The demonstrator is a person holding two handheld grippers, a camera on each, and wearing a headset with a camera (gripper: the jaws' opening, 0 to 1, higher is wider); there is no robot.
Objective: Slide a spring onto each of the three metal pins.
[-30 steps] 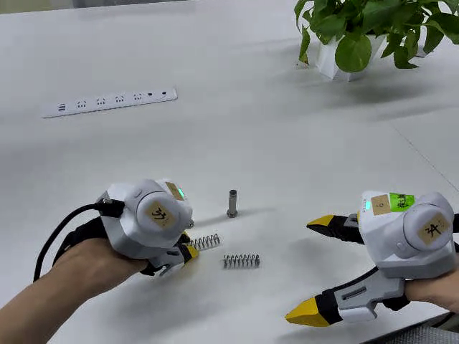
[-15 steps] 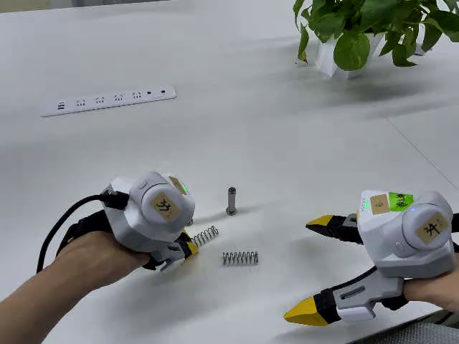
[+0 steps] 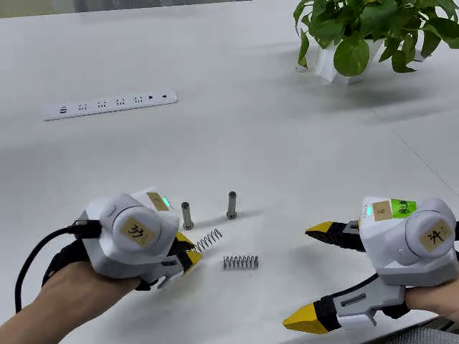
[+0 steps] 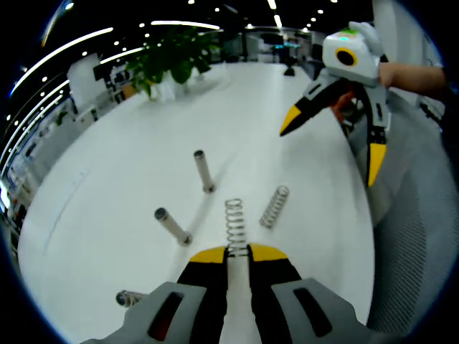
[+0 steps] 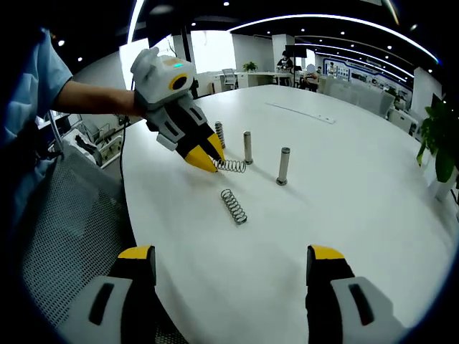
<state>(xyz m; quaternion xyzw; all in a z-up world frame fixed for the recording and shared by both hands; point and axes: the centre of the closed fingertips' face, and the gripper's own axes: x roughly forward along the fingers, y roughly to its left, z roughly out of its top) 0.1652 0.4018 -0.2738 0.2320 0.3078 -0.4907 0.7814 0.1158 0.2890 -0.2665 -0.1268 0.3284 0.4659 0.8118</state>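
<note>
Left tool [image 3: 192, 251] clamped on held spring [image 3: 207, 239], just near of left pin [image 3: 186, 214] and right pin [image 3: 232, 203] — loose spring [image 3: 241, 261] flat on worktop [image 3: 287, 158]. Right tool [image 3: 308, 276] spread apart, well right.

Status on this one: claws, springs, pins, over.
Left claw shut on held spring; right claw open, standing off. Near pin and far pin bare. Second spring loose on table, nothing blocking.

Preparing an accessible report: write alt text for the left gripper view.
The left gripper is shut on one end of a spring pointing ahead over a white table. Two bare metal pins stand ahead-left, a loose spring lies ahead-right, and the open right gripper hovers beyond.
</note>
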